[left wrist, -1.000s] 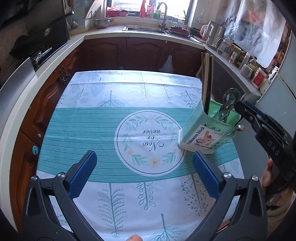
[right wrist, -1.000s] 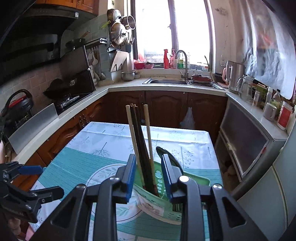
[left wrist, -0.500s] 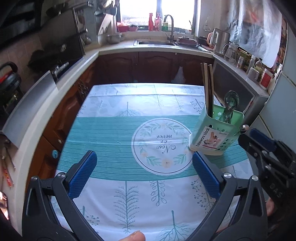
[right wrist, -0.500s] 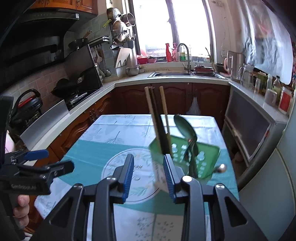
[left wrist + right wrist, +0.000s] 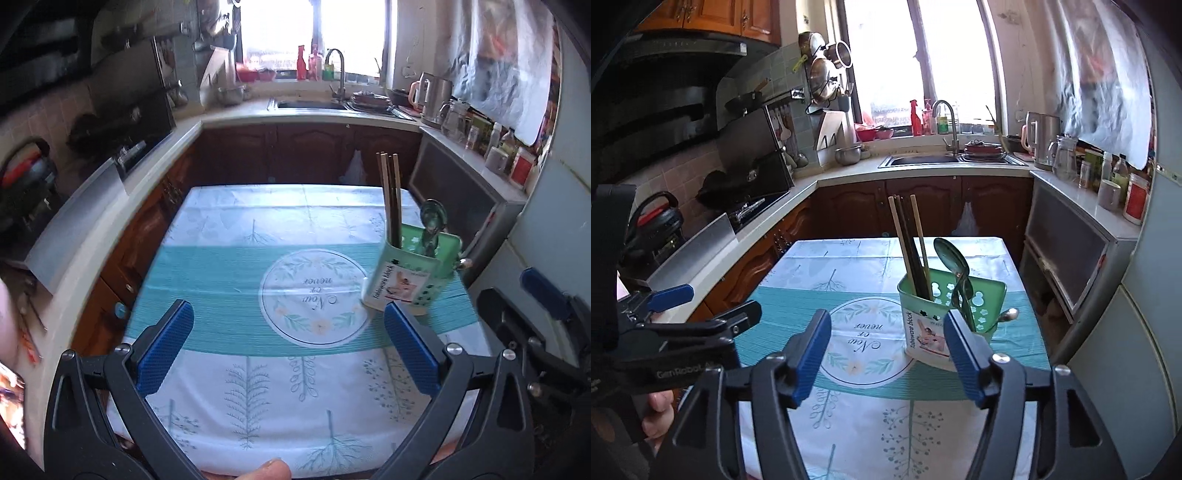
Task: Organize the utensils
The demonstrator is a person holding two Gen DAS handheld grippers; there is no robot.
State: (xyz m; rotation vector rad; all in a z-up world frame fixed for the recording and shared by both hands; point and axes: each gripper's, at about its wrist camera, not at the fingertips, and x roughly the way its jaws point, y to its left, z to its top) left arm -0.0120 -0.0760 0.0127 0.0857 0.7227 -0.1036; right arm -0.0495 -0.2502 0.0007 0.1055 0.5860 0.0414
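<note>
A green utensil holder [image 5: 410, 273] [image 5: 945, 317] stands upright on the right part of the tablecloth. Chopsticks [image 5: 390, 199] [image 5: 908, 243] and metal spoons [image 5: 432, 229] [image 5: 955, 273] stand in it. My left gripper [image 5: 288, 343] is open and empty, held over the near edge of the table, apart from the holder. My right gripper [image 5: 886, 354] is open and empty, drawn back in front of the holder. The right gripper also shows at the right edge of the left wrist view [image 5: 535, 332], and the left gripper at the left of the right wrist view [image 5: 683, 325].
The table [image 5: 258, 229] carries a white and teal patterned cloth. Kitchen counters run along the left and back, with a stove [image 5: 746, 184], a sink [image 5: 923, 158] and a kettle [image 5: 1043, 138]. A low cabinet [image 5: 1067, 236] stands just right of the table.
My right gripper has opened wide and drawn back from the holder, which now stands upright on the table. My left gripper has pulled back and tilted up a little.
</note>
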